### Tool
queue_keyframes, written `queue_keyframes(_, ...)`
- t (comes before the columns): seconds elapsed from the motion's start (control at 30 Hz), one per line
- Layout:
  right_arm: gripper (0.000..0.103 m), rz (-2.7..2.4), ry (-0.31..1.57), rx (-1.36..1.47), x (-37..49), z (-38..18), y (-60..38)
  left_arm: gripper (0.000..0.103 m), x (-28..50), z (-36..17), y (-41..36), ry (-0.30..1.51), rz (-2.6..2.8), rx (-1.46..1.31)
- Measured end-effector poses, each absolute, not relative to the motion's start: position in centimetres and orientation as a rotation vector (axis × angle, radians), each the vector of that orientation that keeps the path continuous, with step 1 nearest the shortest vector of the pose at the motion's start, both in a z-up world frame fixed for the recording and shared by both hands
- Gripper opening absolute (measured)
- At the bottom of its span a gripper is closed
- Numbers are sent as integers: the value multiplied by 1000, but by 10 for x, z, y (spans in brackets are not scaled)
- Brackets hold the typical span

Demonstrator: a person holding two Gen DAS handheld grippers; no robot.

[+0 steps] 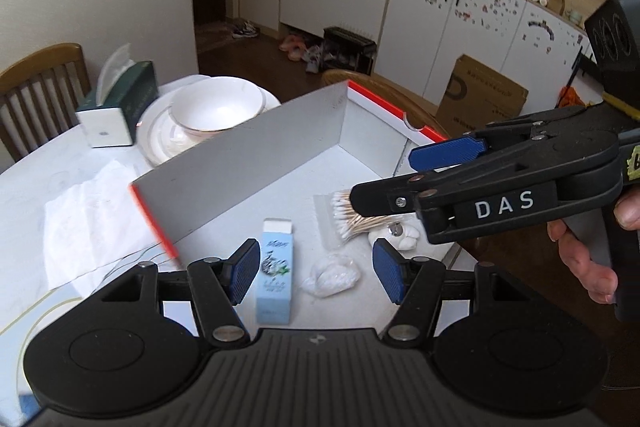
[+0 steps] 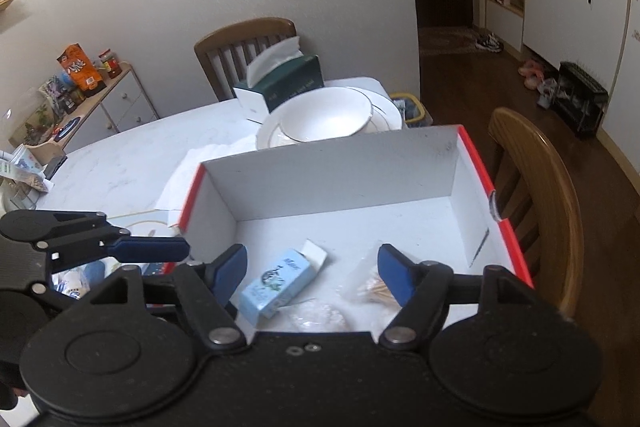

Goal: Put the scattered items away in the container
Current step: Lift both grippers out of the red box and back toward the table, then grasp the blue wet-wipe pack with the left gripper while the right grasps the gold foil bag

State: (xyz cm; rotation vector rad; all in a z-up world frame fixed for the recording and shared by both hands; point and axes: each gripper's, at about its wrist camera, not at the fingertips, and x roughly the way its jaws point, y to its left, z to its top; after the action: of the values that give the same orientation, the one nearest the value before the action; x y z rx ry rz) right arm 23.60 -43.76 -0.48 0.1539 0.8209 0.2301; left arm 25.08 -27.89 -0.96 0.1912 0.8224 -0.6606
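Note:
A white box with a red rim (image 1: 248, 163) (image 2: 320, 183) stands on the white table. On its floor lie a light blue carton (image 1: 274, 267) (image 2: 276, 281), a bag of cotton swabs (image 1: 348, 215) (image 2: 376, 291), a crumpled clear bag of white stuff (image 1: 332, 275) (image 2: 320, 315) and a small white lump (image 1: 400, 235). My left gripper (image 1: 316, 273) hovers open above the carton, holding nothing. From the right, my right gripper (image 1: 384, 175) (image 2: 312, 273) reaches over the swabs, open and empty. One left finger (image 2: 152, 247) shows by the box's near-left corner.
Behind the box a white bowl (image 1: 218, 107) (image 2: 326, 115) sits on stacked plates beside a green tissue box (image 1: 120, 107) (image 2: 280, 83). A white sheet (image 1: 92, 219) lies left of the box. Wooden chairs (image 2: 540, 207) (image 1: 40, 79) stand at the table's edges.

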Motion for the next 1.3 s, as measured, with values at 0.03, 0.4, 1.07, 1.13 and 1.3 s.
queue_keyframes(0.03,75,233,818,156,234,-4,-434,61,247,-8,-273,817,-655,185)
queue_keyframes(0.4,83,269,792,140,206,5,-381,67,208,6,-193,746,-580,98)
queue_keyframes(1.07,84,335,832,80,173,-7,-255,76,177,1,-49,743,-460,21)
queue_keyframes(1.13,84,332,834,76,171,-9,-244,76,176,0,-35,743,-454,14)
queue_keyframes(1.3,84,328,843,72,166,-16,-221,79,174,-5,-8,742,-431,22)
